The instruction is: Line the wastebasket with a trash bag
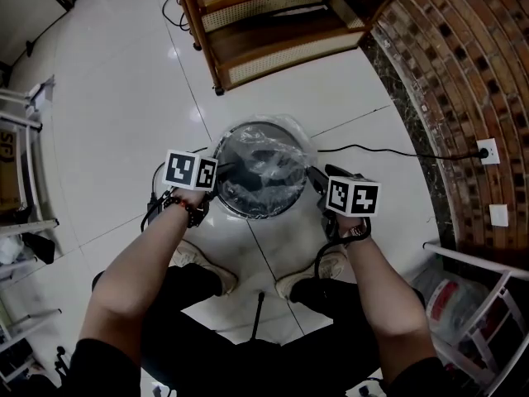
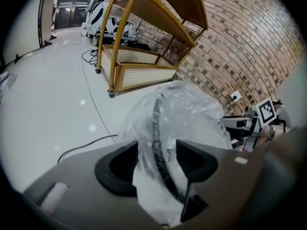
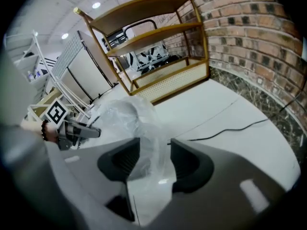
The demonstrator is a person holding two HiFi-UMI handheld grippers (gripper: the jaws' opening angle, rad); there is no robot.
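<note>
Clear thin plastic trash bag (image 1: 266, 157), judged light and slippery, is best pinched at round black wastebasket (image 1: 241, 208) rim; left tool (image 2: 157, 163) and right tool (image 3: 154, 158) are held parted around film.

Glossy white tile floor (image 1: 116, 98) underfoot. The round wastebasket (image 1: 248, 213) stands on it at centre, and the wooden shelf unit (image 1: 273, 44) stands just beyond. A black cable (image 1: 388, 150) snakes across the tiles towards the brick wall (image 1: 463, 81). The person's two shoes (image 1: 207, 263) are planted near the wastebasket.
</note>
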